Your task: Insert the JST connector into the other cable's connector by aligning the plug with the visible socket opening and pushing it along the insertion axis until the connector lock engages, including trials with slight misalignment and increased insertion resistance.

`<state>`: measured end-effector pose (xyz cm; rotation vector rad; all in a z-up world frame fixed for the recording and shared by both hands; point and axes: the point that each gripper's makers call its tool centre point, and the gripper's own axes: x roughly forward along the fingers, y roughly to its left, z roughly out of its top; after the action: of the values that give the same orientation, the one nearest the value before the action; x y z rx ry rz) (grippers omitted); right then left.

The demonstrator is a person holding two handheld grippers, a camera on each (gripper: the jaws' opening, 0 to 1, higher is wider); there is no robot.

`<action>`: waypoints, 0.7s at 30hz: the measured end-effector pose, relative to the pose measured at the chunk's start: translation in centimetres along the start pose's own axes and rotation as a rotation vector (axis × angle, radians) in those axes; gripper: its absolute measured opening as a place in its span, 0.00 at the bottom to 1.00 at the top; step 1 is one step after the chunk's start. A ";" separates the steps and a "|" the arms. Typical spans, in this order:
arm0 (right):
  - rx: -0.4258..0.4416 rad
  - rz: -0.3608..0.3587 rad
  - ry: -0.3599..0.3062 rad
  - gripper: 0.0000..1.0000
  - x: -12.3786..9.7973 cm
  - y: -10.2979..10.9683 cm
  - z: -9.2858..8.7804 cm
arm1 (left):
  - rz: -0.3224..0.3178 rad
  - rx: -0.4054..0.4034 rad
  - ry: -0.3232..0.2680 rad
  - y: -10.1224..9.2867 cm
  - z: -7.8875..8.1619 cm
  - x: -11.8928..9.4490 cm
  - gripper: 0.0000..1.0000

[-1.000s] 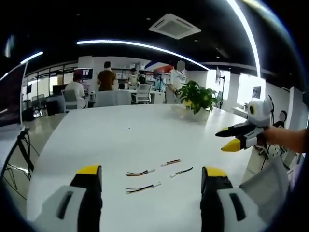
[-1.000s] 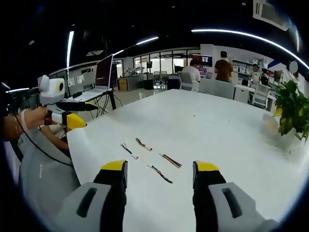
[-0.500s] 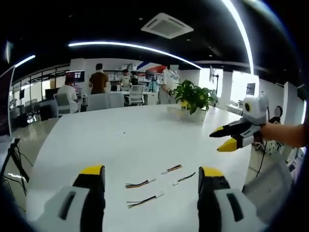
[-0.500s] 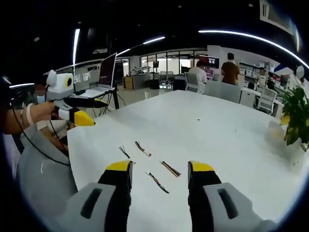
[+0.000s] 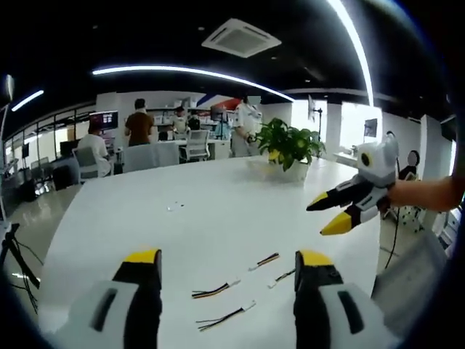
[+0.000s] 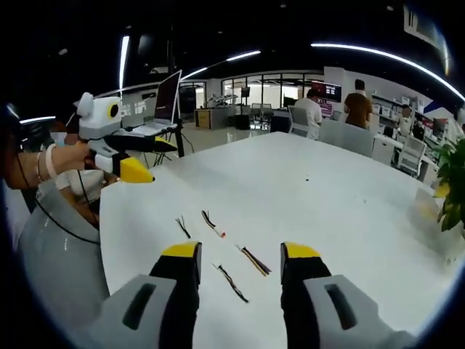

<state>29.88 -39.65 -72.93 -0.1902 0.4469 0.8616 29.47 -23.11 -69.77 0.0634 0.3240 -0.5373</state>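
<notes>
Both grippers, left (image 5: 227, 263) and right (image 6: 240, 254), hover open-jawed above four cables (image 5: 240, 291).

White table (image 5: 145, 218), four short connector cables (image 5: 216, 291) lying loose, potted plant (image 5: 290, 145) at far edge

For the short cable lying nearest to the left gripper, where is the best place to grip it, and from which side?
Probably the white connector end of the nearest cable, coming from above with the jaws across its width: it lies flat on the table, and the body looks firmer than the thin wires.
</notes>
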 end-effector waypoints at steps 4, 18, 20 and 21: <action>0.000 0.010 0.000 0.40 0.8 -0.3 -0.4 | -0.013 0.011 0.005 0.1 -0.3 0.6 0.71; -0.006 0.036 0.028 0.40 2.8 -1.0 -1.4 | -0.068 0.029 0.016 0.6 -1.3 3.2 0.64; -0.009 0.039 0.029 0.40 3.0 -1.0 -1.3 | -0.068 0.033 0.022 0.8 -1.5 3.5 0.64; -0.012 0.042 0.031 0.40 3.1 -1.1 -1.4 | -0.068 0.039 0.024 0.9 -1.6 3.6 0.63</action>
<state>32.07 -38.64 -75.57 -0.2059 0.4765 0.9034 32.41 -23.92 -72.47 0.0966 0.3405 -0.6103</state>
